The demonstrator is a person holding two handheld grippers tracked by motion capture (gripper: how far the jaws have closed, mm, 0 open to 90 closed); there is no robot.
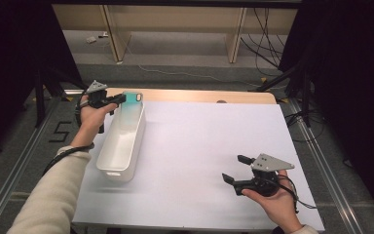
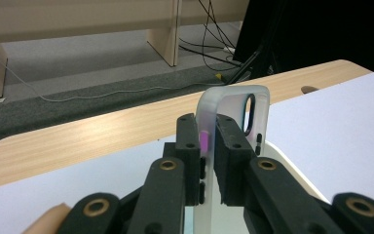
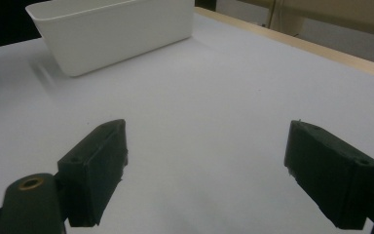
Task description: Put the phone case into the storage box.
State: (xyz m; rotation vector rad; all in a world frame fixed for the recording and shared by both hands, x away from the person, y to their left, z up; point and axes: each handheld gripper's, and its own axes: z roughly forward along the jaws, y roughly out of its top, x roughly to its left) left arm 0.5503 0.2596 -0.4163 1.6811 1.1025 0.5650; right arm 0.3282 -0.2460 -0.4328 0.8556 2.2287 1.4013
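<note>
Translucent, frosted plastic is what your left gripper (image 2: 208, 163) has clamped between its jaws: a phone case (image 2: 233, 114) held upright at the far end of the white bin (image 1: 121, 141). Keep the case centred over the bin and lower it inside before you release. Your right gripper (image 1: 237, 169) hovers spread apart over the white table (image 1: 199, 146); leave it clear.

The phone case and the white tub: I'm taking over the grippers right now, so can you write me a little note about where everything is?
Left gripper: shut on the clear, frosted plastic phone case, held upright over the far end of the long white plastic tub.
Right gripper: open, holding nothing, low over the white table cover at the near right.
Done: case picked up and brought to the tub.
Left: probably lower it into the tub and let go.
</note>
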